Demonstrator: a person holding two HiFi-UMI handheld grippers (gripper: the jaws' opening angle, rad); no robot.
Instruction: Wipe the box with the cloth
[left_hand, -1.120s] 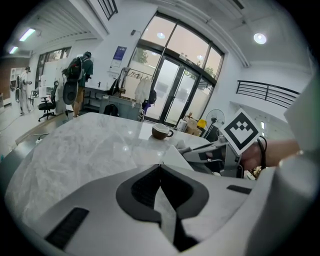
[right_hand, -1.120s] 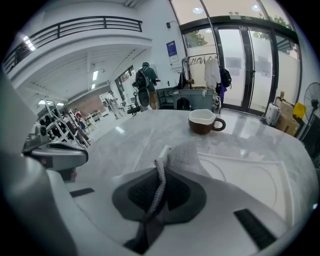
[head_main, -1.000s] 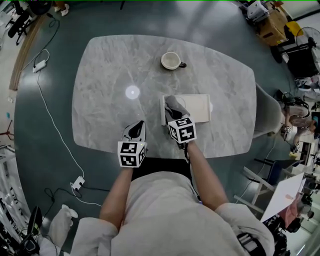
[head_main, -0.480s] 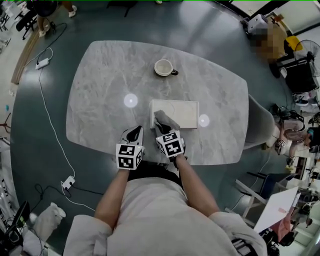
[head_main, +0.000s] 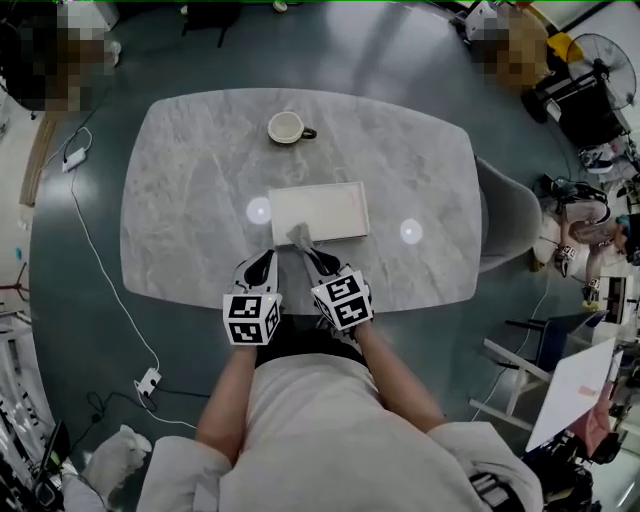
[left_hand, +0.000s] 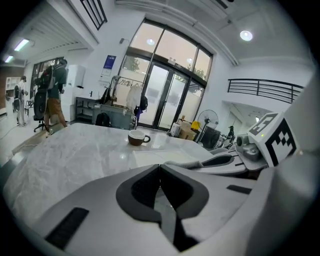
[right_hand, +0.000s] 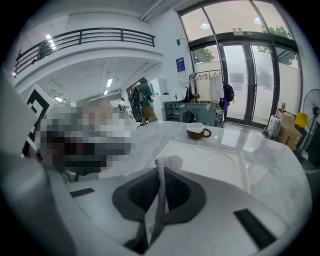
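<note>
While my right tool (head_main: 306, 252) clamped the cloth (head_main: 298, 236) at the box's (head_main: 325, 208) near edge and my left tool (head_main: 262, 264) sat closed, empty, I judged wiping under way, needing a forward sweep.

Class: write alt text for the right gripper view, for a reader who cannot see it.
The right claw pinches a grey cloth at the near edge of a white box on a marble table. A cup stands beyond.

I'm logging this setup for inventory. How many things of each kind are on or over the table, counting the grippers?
box: 1
cloth: 1
cup: 1
grippers: 2, the left gripper and the right gripper
Total: 5
</note>
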